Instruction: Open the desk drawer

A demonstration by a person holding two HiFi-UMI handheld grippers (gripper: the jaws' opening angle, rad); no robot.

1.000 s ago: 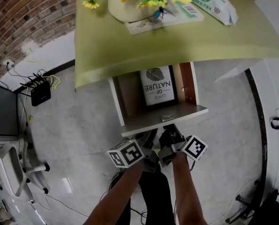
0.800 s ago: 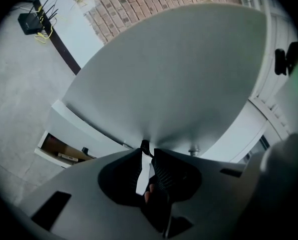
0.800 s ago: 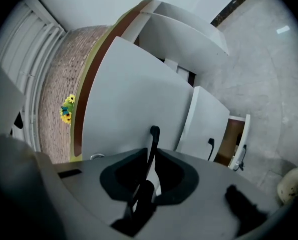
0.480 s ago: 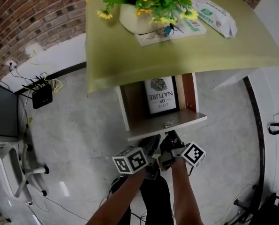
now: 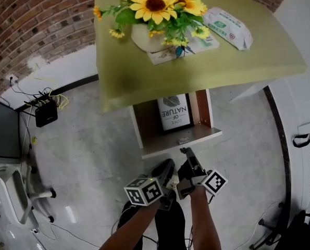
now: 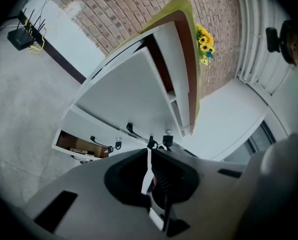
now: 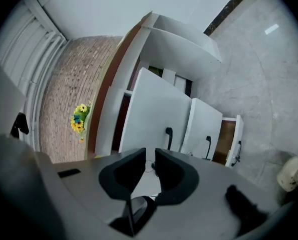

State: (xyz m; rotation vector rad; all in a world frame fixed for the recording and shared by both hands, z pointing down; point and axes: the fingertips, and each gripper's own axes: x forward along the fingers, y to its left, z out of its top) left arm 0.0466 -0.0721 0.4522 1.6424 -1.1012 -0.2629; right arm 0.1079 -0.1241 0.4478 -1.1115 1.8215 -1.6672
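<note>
The drawer [image 5: 165,147] under the counter [image 5: 222,61] stands pulled out: done. The left gripper [image 6: 149,152] has just been closing to a slit and the right gripper [image 7: 150,155] opening narrowly. Both are empty, near.

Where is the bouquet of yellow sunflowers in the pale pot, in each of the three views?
Head view: the bouquet of yellow sunflowers is at top centre, standing on the olive-green desk top.
Left gripper view: the bouquet is small, upper right of centre, at the desk's top edge.
Right gripper view: the bouquet is small, left of centre.
Shared landmark: the red brick wall behind the desk, also visible in both gripper views.
</note>
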